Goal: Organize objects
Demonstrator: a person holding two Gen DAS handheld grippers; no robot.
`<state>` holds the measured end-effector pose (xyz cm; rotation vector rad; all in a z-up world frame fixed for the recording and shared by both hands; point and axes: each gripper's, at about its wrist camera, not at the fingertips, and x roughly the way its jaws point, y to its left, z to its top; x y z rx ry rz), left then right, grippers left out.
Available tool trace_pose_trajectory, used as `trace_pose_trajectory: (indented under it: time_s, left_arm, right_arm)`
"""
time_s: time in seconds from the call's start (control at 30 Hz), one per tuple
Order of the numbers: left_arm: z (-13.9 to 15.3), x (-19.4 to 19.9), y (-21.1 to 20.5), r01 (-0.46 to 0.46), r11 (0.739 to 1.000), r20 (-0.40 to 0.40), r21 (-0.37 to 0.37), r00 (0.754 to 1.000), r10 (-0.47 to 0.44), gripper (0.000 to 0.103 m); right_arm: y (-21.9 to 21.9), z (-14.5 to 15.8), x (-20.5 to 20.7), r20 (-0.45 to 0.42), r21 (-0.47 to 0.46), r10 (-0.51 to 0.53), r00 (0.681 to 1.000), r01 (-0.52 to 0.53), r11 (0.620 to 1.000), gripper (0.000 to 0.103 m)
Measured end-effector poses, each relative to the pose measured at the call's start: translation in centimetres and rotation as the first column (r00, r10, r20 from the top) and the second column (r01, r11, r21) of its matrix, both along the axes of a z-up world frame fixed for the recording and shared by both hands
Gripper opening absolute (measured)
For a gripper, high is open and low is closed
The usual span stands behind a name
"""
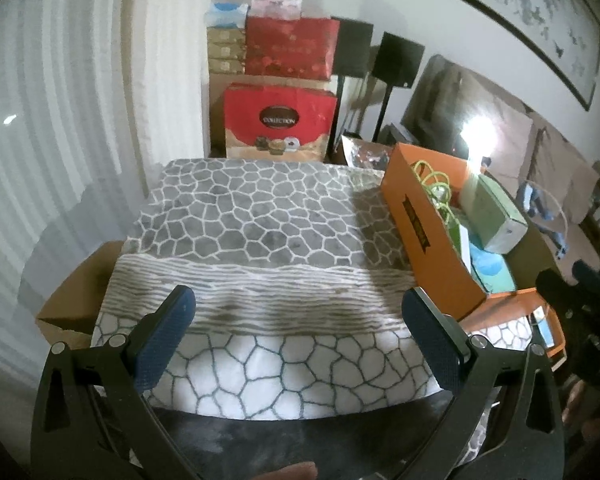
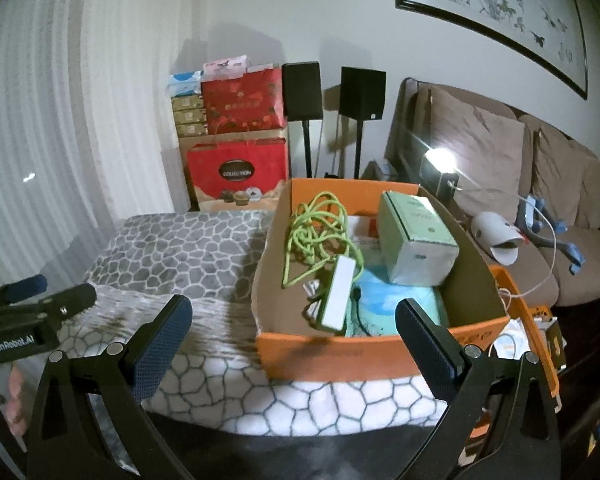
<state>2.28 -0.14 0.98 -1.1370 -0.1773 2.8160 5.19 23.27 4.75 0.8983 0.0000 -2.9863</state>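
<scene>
An orange cardboard box sits on a grey and white stone-pattern blanket. Inside lie a coiled green cable, a pale green carton, a white power adapter and a light blue packet. My right gripper is open and empty, just in front of the box's near wall. My left gripper is open and empty over the blanket, left of the box. The left gripper also shows in the right wrist view.
Red gift boxes are stacked against the far wall, with two black speakers on stands. A brown sofa stands at the right. An orange lid lies beside the box. A brown cardboard box sits at the blanket's left edge.
</scene>
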Motion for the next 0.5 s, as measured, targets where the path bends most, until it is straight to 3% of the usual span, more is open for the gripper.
trace_pose_trajectory:
  time_s: [0.5]
  left_arm:
    - [0.6,2.5,0.1,0.024,0.999,-0.029,-0.024,0.999,-0.025,0.103]
  right_arm:
    - [-0.8,0.5,1.7,-0.021,0.005,-0.003,1.0,0.003,1.0,0.102]
